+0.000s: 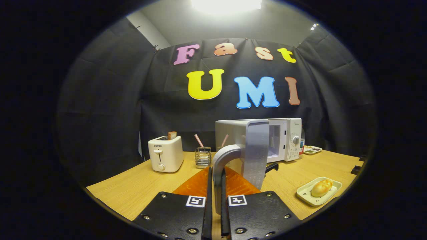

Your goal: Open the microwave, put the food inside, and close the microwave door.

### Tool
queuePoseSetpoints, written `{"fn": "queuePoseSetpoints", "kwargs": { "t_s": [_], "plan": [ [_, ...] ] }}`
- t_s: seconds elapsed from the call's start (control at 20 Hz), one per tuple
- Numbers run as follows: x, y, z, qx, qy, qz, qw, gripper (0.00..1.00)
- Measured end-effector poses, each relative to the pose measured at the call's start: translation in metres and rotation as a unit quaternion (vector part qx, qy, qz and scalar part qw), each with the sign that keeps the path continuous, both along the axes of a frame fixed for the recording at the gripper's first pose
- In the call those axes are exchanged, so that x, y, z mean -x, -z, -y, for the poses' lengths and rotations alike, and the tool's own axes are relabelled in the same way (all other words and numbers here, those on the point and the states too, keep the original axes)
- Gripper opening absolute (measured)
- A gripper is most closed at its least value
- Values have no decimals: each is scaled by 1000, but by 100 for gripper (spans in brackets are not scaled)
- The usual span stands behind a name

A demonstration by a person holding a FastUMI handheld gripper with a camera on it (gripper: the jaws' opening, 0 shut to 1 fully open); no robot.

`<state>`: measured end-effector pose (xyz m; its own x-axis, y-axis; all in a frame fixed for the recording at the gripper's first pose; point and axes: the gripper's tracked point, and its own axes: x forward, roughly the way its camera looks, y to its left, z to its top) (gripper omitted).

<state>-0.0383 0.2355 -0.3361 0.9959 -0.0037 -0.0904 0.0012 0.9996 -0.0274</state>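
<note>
Right now the gripper [216, 186] sits lower centre of frame, fingers nearly closed on the microwave door handle [223, 160], both pressing it as far as I can tell. Door [256, 150] is swung open toward the camera, edge-on, w/ the microwave [287, 138] behind it, centre-right on the bench [133, 186]. Food, a bread roll [321, 187], lies on a small tray [304, 193] lower right, well apart from the fingers. Toaster [165, 154] stands at left, wire holder [202, 156] beside it.
</note>
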Motion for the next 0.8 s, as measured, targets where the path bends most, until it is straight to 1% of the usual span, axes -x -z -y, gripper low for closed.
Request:
{"fn": "queuePoseSetpoints", "kwargs": {
  "t_s": [0.15,0.2,0.25,0.3,0.35,0.4,0.45,0.5,0.55,0.6,0.65,0.7,0.75,0.8],
  "plan": [
    [-1,1,-1,0,29,4,1000,11],
    [0,3,-4,3,27,-4,1000,11],
    [3,5,-9,6,12,-17,1000,12],
    [10,9,-17,3,-17,-28,999,15],
    [18,11,-21,0,-33,-37,999,36],
    [34,12,-19,1,-50,-45,998,57],
    [44,11,-16,9,-68,-45,997,74],
    [58,10,-12,14,-90,-44,995,79],
    [70,9,-4,9,-111,-42,993,81],
    [79,12,9,-5,-127,-46,991,82],
    [84,18,23,-15,-142,-58,988,86],
    [88,25,43,-18,-146,-76,986,90],
    [89,28,70,-21,-139,-88,986,96],
    [90,27,98,-28,-131,-95,986,96]
  ]
}}
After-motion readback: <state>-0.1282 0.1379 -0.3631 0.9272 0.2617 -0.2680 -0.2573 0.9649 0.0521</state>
